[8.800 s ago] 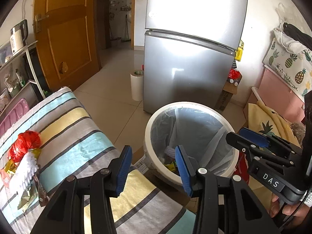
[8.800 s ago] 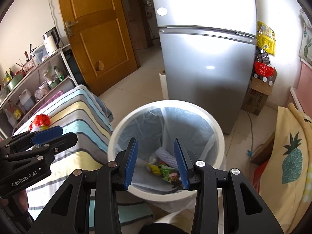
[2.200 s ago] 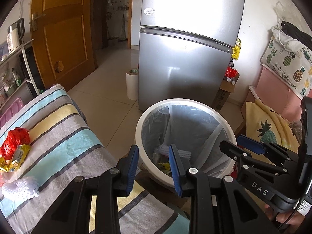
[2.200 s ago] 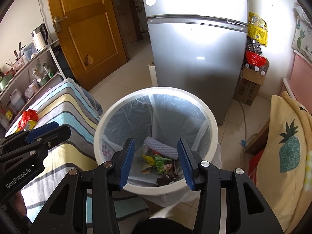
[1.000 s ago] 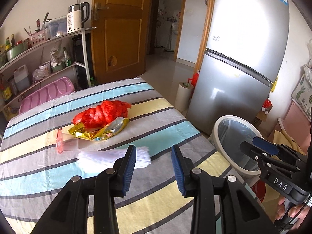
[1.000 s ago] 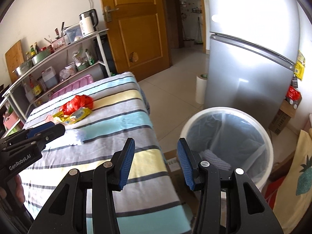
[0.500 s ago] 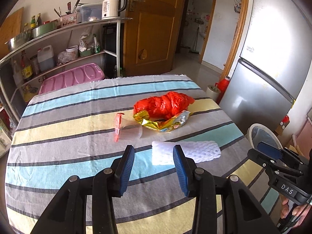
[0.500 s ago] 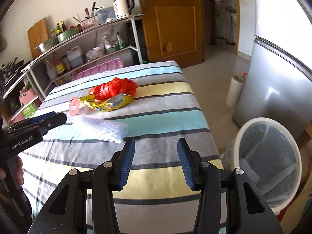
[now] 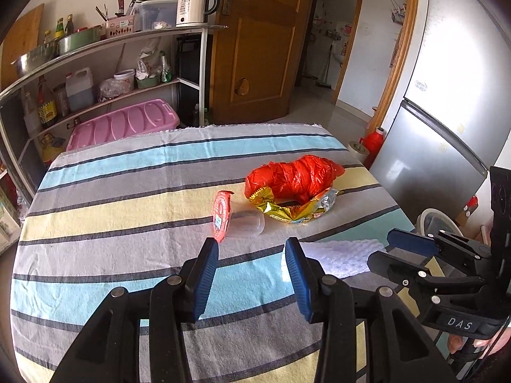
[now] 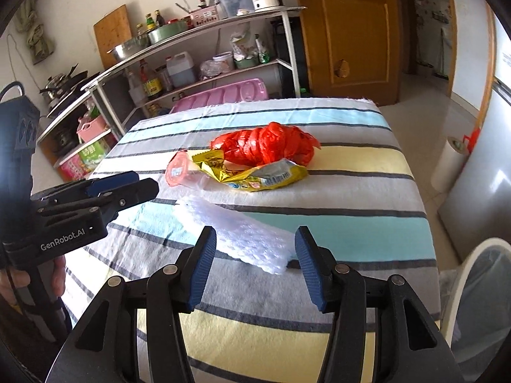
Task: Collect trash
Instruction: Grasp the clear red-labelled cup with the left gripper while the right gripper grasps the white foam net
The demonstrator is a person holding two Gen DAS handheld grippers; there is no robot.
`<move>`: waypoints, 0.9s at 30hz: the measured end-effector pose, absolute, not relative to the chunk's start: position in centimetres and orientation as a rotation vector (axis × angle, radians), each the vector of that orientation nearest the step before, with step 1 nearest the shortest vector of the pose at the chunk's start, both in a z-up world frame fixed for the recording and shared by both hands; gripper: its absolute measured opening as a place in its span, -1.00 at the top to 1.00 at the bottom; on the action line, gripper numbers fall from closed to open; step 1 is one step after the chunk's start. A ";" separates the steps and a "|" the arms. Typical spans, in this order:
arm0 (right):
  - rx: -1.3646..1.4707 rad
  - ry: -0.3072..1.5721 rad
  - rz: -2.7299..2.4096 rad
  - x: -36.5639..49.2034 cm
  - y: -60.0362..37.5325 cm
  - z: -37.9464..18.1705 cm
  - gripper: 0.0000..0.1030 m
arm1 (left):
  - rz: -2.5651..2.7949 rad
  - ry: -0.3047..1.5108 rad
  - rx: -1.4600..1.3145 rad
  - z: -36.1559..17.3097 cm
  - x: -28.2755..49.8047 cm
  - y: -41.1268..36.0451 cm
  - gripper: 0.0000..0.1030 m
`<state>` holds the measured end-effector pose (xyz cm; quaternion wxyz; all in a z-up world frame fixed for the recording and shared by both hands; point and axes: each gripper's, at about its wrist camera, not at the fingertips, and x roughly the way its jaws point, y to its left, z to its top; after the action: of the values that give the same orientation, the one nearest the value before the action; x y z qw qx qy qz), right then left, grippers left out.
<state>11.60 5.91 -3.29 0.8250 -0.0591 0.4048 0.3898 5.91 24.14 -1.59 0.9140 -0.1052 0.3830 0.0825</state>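
On the striped tablecloth (image 9: 121,210) lie a crumpled red plastic bag (image 9: 293,175), a gold foil wrapper (image 9: 293,209), a clear cup with a pink lid (image 9: 238,221) and a white foam net sleeve (image 10: 242,233). My left gripper (image 9: 252,255) hovers just short of the cup, its jaws opening with nothing between them. My right gripper (image 10: 255,249) hangs over the near end of the foam sleeve, jaws opening, the pads not touching it. The white bin (image 10: 479,303) stands on the floor at the table's right.
A metal shelf rack (image 9: 105,41) with a kettle, bottles and a pink tub stands behind the table. A wooden door (image 9: 255,51) and a silver fridge (image 9: 447,127) are to the right. A roll of paper (image 10: 448,162) stands on the floor.
Both grippers swung away from the bin to face the table and came closer to the trash. Both pairs of jaws have widened, the right more than the left.
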 end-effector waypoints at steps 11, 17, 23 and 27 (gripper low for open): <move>-0.315 0.843 0.950 11.2 10.1 -4.9 -0.09 | 0.213 0.796 -0.247 -2.2 6.2 26.4 0.15; -0.360 0.831 0.911 11.3 10.4 -5.2 -0.10 | 0.185 0.800 -0.274 -2.5 7.2 26.8 -0.03; -0.348 0.825 0.871 11.7 9.9 -5.3 0.19 | 0.182 0.830 -0.259 -3.3 8.5 26.5 -0.04; -0.333 0.820 0.859 11.8 9.2 -5.2 0.49 | 0.177 0.845 -0.264 -3.8 9.3 26.3 -0.04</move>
<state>11.75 9.23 -5.16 0.8157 -0.1562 0.3846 0.4028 9.29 26.34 -3.78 0.8999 -0.1276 0.4081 0.0854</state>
